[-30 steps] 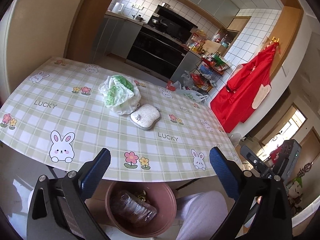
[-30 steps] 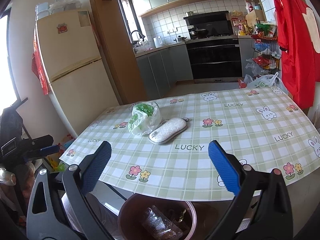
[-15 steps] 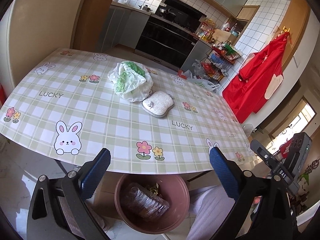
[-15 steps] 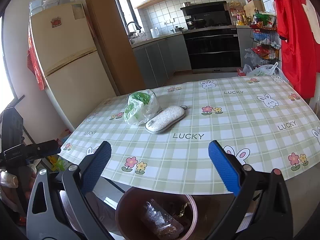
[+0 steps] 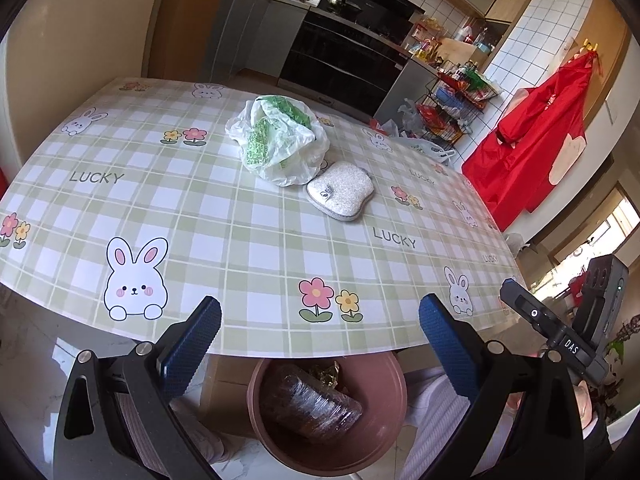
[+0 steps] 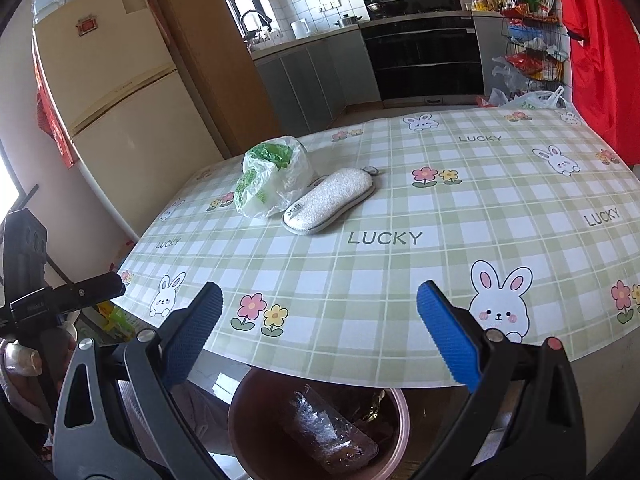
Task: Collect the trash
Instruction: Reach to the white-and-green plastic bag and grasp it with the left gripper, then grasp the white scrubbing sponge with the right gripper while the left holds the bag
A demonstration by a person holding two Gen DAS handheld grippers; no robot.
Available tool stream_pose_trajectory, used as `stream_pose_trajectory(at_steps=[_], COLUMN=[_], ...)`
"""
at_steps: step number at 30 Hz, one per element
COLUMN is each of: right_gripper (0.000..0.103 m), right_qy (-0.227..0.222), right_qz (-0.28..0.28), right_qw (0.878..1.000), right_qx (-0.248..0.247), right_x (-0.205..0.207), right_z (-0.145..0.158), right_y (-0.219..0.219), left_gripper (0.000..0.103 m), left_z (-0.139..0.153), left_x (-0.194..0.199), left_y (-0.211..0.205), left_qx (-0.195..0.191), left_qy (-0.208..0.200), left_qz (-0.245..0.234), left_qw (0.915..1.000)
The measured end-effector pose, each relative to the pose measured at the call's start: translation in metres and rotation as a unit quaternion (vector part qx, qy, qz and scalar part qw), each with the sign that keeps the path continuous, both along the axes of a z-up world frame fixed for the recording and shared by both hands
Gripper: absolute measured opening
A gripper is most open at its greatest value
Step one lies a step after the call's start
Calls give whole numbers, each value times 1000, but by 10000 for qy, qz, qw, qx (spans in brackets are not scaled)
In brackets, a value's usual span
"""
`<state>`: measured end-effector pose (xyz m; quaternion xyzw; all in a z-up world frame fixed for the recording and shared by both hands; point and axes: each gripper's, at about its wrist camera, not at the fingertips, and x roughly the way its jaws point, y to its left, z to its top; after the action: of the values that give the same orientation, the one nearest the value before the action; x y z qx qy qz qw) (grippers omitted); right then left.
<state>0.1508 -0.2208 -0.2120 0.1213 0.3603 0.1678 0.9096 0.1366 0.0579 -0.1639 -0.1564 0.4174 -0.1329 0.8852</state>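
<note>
Crumpled white-and-green plastic bag on the table, touching a flat white pad; wrapped trash in pink bin.

Bright daylight, sharp focus; strong fisheye bending with black corners; the tablecloth shows soft glare

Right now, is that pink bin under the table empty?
No. The pink bin holds a crinkly plastic-wrapped bundle and a crumpled gold scrap.

A glossy, smooth green-checked vinyl tablecloth is catching daylight; the thin crinkled white-and-green plastic bag is shining beside a nubbly white cloth pad — matt. Below, clear cellophane wrapping is glinting inside a smooth brown plastic bin.
</note>
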Motion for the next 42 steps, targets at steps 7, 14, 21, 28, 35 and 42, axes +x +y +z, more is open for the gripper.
stream_pose_trajectory(at_steps=[7,14,21,28,35,42], right_gripper=[96,96,96,96,96,97], right_qy=[174,353,630,860,1299,1699], right_qz=[62,48,-3,38,331,214], right_qw=[9998,9993,9980,9961,9909,9848], right_qx=[-111,-127,-107,-179,-143,-307], right_x=[38,80,114,141,173,211], right_z=[-14,-29,-47,-60,-72,-74], right_y=[13,18,14,14,34,67], left_gripper=[97,97,97,97,70,26], left_z=[-8,-25,-40,-75,-98,-101], left_x=[68,176,270,320,309,274], left_y=[18,23,22,0,12,47], left_qx=[-548,-489,-415,49,516,734], left_qy=[147,150,-87,357,629,500], left_qz=[4,167,670,615,421,157], left_qw=[9984,9986,9969,9975,9958,9959])
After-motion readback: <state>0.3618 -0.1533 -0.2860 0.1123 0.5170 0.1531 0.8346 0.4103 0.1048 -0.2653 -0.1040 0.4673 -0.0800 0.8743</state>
